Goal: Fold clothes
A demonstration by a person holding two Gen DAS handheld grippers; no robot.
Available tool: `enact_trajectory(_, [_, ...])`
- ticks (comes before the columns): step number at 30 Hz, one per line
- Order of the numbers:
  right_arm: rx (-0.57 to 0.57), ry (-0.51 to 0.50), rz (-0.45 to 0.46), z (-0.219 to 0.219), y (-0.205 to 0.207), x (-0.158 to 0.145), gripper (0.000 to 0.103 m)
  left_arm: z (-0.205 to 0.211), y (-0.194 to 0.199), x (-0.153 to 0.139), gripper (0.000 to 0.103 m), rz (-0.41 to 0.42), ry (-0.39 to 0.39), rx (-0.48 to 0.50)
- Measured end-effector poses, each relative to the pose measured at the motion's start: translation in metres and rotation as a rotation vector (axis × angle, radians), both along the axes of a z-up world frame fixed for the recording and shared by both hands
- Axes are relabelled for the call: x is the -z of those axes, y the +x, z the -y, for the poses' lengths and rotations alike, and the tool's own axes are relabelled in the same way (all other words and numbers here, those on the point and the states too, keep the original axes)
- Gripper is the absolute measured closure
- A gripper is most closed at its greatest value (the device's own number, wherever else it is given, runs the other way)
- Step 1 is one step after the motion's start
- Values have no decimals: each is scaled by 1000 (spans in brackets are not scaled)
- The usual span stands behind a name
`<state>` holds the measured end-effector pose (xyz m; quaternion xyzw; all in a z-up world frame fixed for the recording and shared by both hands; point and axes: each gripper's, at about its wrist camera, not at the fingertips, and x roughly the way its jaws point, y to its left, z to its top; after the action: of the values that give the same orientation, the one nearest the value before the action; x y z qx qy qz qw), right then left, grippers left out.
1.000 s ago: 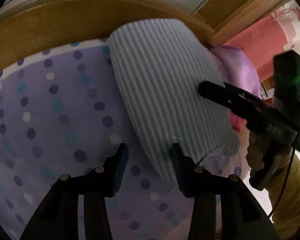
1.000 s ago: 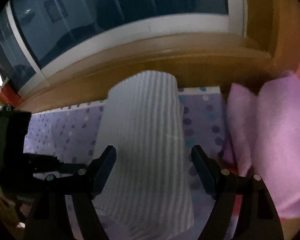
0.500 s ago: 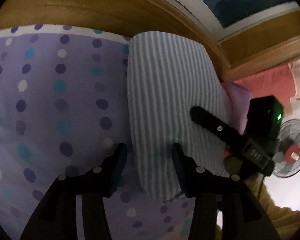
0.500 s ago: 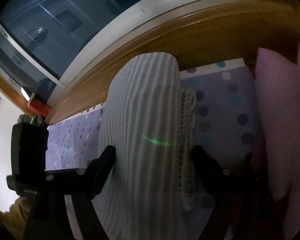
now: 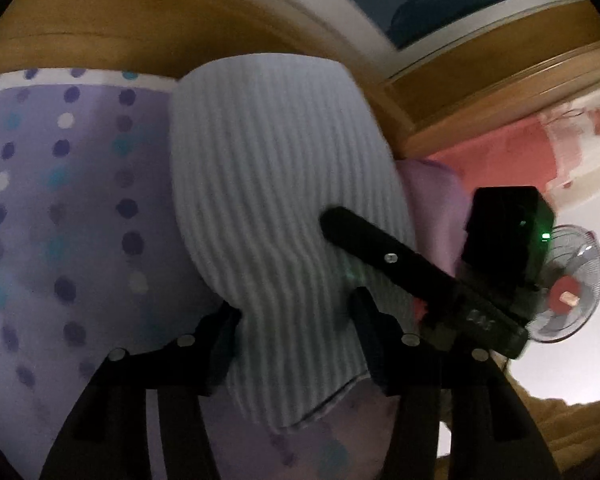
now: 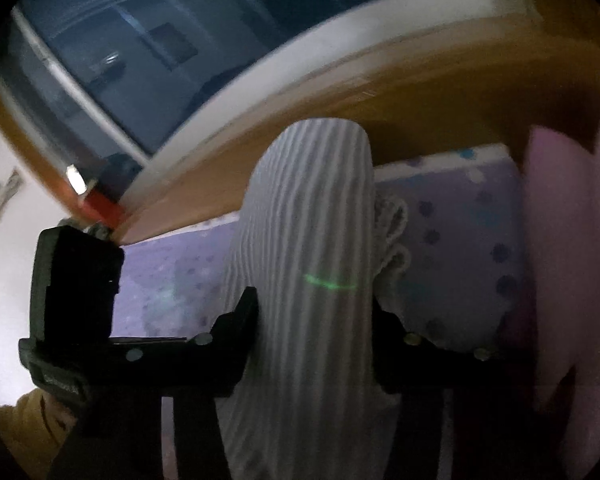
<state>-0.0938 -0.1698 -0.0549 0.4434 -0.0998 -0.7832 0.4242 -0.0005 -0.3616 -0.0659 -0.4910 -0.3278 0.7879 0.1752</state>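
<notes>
A folded light-blue striped garment lies on a purple dotted sheet, one end against the wooden board. My left gripper straddles its near end. Its jaws are opening, with the cloth between them and the left pad at the cloth's edge. In the left wrist view one black finger of my right gripper rests across the garment's right side. In the right wrist view the striped garment fills the gap of my right gripper. Those jaws are closing and both pads touch its sides.
A wooden bed board and a dark window run behind the sheet. Pink pillows crowd the right side. A standing fan and red fabric are beyond the bed. A mustard sleeve shows lower right.
My right gripper's jaws came in from wide apart to meet the garment's sides. The left jaws spread wider around the near end, and the left view rolled and shifted slightly.
</notes>
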Motion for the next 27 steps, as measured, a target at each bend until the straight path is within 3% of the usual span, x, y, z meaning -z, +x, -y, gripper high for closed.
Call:
enact_trajectory(5, [-300,-14,-99,55,24,-33,55,11,65,-40,49,-69,-108,-116])
enact_trajectory(9, [-585,-18,-156,114,50,-50,55,23,121,-58,49,-75,-206,-241])
enact_trajectory(13, [-926,36,-184,191,89,-45,55,45,175,-46,49,-35,-161,-430])
enact_trajectory(17, [-1142,165,-244,251,125,-20,55,63,211,-17,49,25,-88,-586])
enact_trajectory(19, [-1177,221,-254,271,133,-4,51,62,221,-9,49,44,-56,-601])
enact_trajectory(23, [-1133,219,-165,275,114,5,44,54,234,-8,49,47,-33,-596])
enact_trajectory(27, [-1009,201,-178,243,96,-17,43,53,236,-21,49,36,-57,-582])
